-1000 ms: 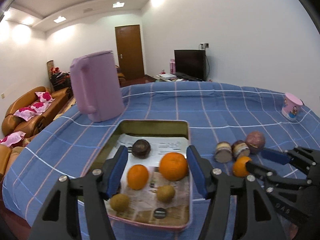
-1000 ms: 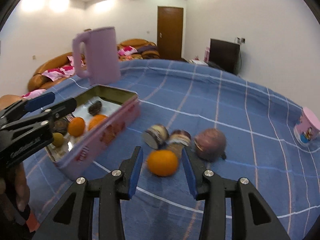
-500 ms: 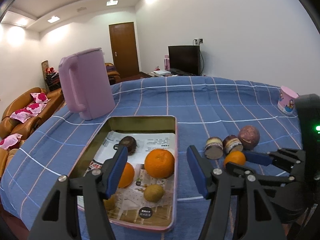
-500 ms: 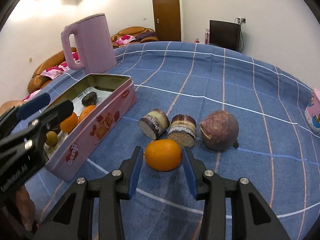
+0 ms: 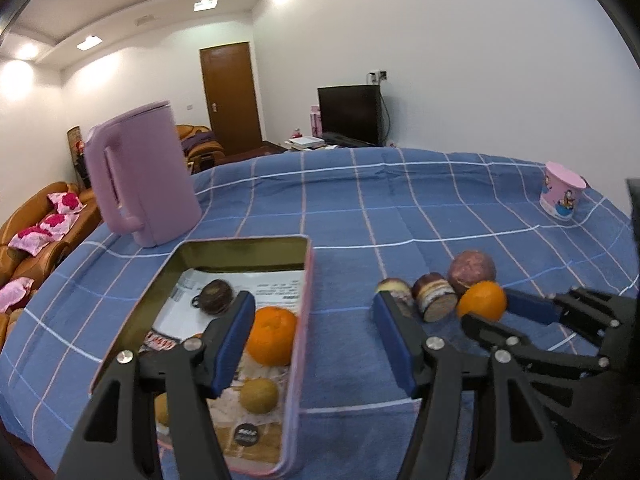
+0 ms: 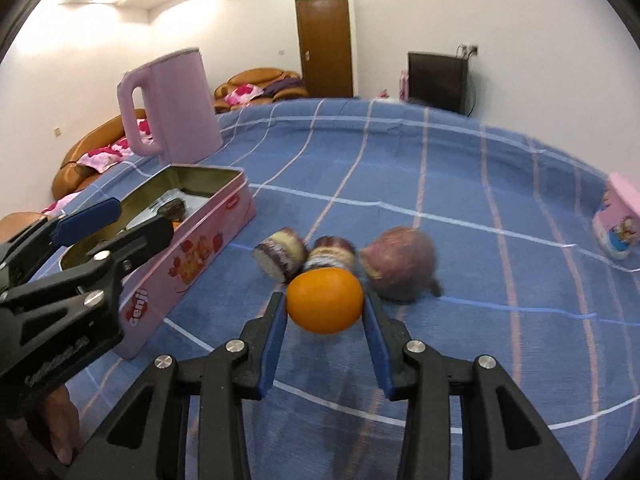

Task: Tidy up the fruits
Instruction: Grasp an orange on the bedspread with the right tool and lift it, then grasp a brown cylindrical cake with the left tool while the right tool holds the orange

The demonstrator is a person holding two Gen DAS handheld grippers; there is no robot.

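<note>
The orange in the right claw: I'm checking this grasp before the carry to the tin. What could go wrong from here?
1. The right claw pinches the orange only near its fingertips, so the round fruit may slip out.
2. The two cut pieces and the purple fruit sit right behind it and could get knocked.
3. The left claw hangs open over the tin, in the likely drop path.
</note>
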